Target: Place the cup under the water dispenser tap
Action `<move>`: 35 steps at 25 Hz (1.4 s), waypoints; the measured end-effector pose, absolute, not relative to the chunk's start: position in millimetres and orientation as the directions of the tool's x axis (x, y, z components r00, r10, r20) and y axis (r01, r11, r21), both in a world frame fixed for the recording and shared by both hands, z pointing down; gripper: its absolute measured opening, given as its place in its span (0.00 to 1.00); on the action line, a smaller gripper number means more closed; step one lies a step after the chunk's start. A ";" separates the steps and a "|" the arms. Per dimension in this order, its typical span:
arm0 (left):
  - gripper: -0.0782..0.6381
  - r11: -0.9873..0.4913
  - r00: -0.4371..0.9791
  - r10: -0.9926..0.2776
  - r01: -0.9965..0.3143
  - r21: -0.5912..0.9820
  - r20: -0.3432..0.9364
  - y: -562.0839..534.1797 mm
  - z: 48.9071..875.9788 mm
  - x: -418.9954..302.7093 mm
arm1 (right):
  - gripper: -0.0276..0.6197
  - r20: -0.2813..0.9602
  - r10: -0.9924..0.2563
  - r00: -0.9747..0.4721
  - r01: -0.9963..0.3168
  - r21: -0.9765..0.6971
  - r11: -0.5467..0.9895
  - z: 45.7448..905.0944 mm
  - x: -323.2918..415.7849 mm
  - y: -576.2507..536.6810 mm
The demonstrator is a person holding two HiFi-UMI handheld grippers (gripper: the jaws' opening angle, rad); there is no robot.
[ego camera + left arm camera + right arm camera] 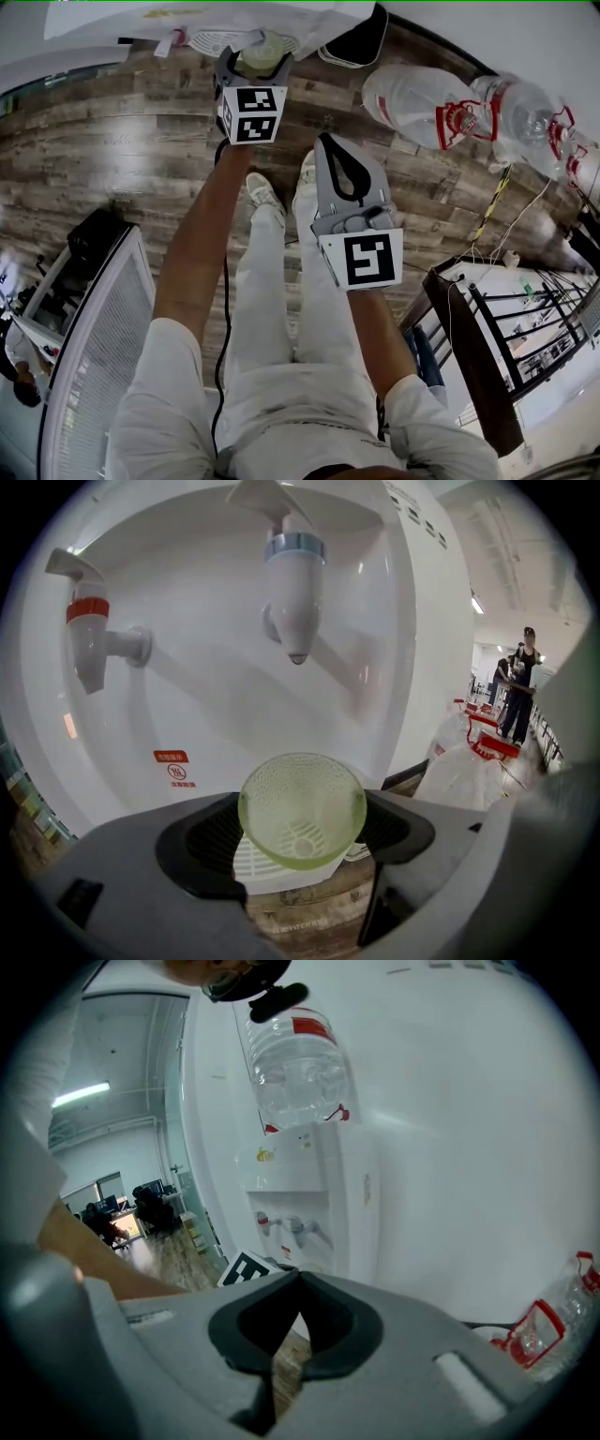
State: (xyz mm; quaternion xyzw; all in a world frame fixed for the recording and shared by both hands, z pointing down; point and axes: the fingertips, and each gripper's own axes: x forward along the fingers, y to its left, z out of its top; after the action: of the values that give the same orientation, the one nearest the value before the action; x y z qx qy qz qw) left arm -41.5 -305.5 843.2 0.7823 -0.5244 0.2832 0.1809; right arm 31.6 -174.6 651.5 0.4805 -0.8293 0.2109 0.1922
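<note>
Plainly the placing step is nearly done: the left claw grips the green cup just above the drip tray, seemingly below the blue tap. Next, set it down and release. Only the left gripper view shows the taps; the head view doesn't. The right claw is closed, empty.

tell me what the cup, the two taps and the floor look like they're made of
The cup: see-through pale green with a pebbled surface, probably plastic, possibly textured glass. The blue-banded tap and the red-banded tap: smooth, glossy white moulded bodies, likely plastic. The floor: brown planks with visible grain and seams; real wood or laminate, the look leaves that open.
</note>
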 end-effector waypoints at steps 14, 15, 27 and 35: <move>0.68 -0.340 0.255 -0.714 -0.940 -0.005 0.652 -310.9 846.9 -42.7 | 0.04 0.529 -0.717 -0.454 -0.884 -0.164 0.438 652.5 42.9 -173.3; 0.69 -0.339 0.255 -0.714 -0.941 -0.003 0.652 -310.3 846.3 -42.7 | 0.04 0.530 -0.717 -0.453 -0.884 -0.162 0.439 652.4 43.9 -172.6; 0.70 -0.331 0.260 -0.720 -0.944 0.011 0.644 -300.9 813.7 -38.1 | 0.04 0.503 -0.746 -0.437 -0.894 -0.149 0.423 634.6 54.0 -166.5; 0.70 -0.326 0.265 -0.727 -0.945 0.021 0.633 -280.9 770.5 -36.7 | 0.04 0.484 -0.766 -0.423 -0.903 -0.153 0.401 598.9 54.7 -158.4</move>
State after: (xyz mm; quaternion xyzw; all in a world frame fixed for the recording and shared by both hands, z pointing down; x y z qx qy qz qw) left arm -36.7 -280.9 770.5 0.7690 -0.5437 0.2680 0.2031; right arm 54.7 -158.4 598.9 0.5094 -0.8193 0.2000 0.1711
